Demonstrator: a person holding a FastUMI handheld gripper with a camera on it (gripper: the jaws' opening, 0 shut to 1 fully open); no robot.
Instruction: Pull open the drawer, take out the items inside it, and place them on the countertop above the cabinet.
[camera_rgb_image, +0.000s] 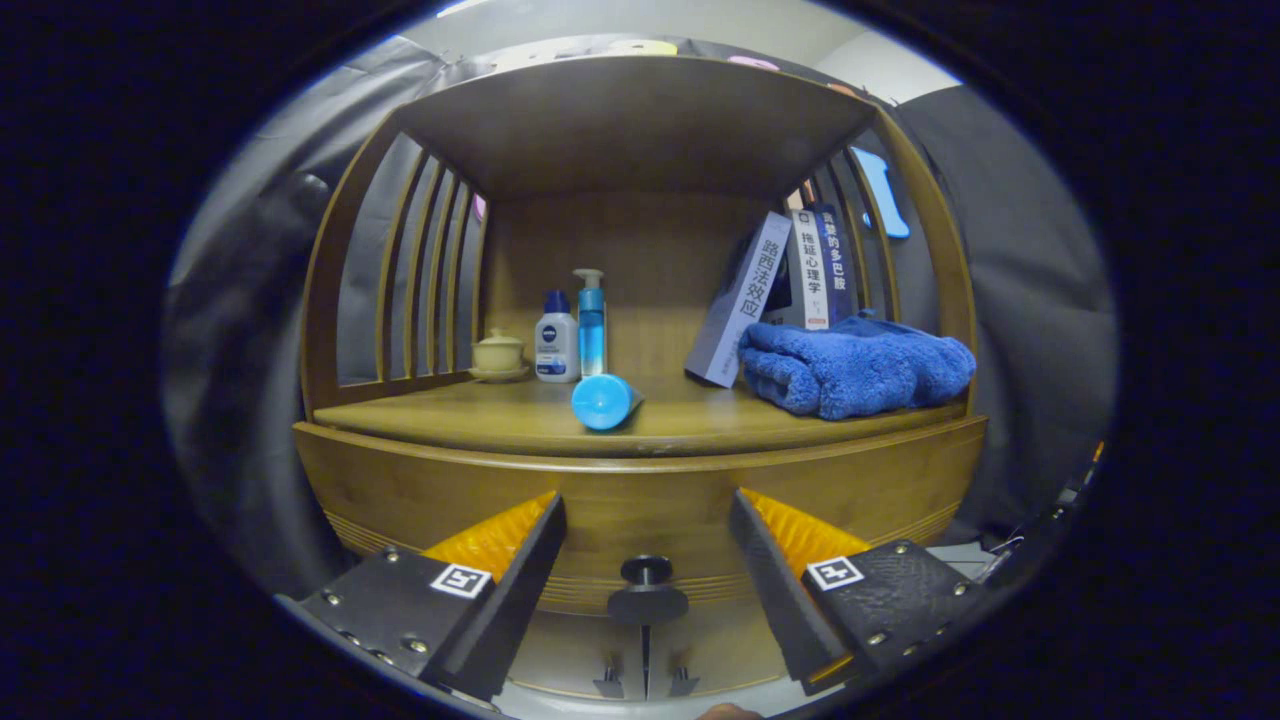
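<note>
Fingers of gripper (647, 540) spread apart, empty, facing shut drawer (640, 510); knob (646, 571) between them; blue tube (604, 401) lying on countertop (520, 410).

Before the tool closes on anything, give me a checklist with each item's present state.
1. Tool open: ok, fingers spread wide.
2. Drawer knob between the fingers: ok, roughly centred in the gap.
3. Fingers touching the knob: not ok, both stand apart from it.
4. Drawer shut: ok, its front sits flush under the countertop.
5. Free landing spot on the countertop: ok, bare wood left of the lying blue bottle; blue towel takes the right.
6. Drawer contents: cannot tell.
</note>
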